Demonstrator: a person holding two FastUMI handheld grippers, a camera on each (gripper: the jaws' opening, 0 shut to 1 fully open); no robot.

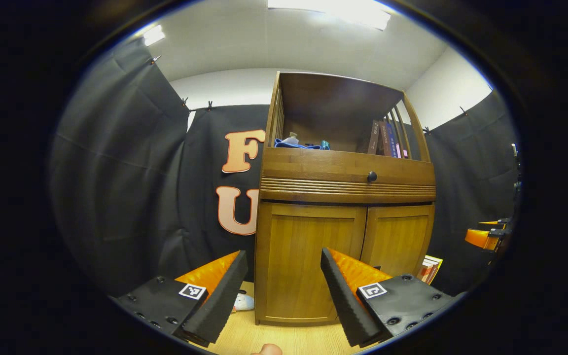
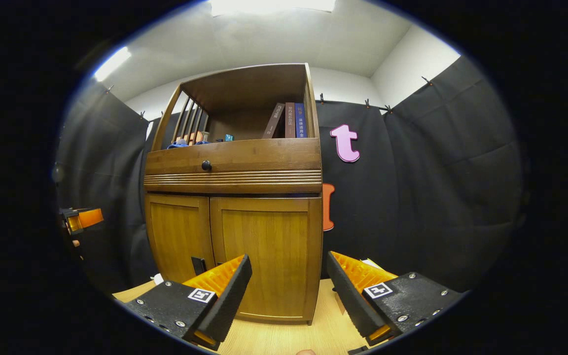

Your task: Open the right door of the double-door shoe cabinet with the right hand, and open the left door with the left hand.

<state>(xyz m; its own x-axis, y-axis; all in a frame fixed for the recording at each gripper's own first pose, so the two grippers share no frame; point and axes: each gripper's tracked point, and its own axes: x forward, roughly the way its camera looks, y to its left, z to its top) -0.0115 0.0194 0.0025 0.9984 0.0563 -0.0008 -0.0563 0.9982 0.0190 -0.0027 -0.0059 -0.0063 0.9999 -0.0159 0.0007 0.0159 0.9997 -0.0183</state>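
In the left gripper view, our left gripper (image 1: 284,276), jaws spread, faces the shut left door (image 1: 308,261) at lower centre.

In the right gripper view, our right gripper (image 2: 289,281), jaws spread, faces the right door (image 2: 266,251). Both doors look stiff and knobless; we would hook their meeting edges.

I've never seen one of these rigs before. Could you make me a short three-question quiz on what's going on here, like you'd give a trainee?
1. True or false: both doors of the shoe cabinet are shut.
2. The left tongs are: A) open, holding nothing; B) clamped on a door; C) holding a book.
3. What stands at the right end of the open top shelf?

Key
1. True: the left door and right door are closed.
2. A; the right tongs too.
3. A few books.
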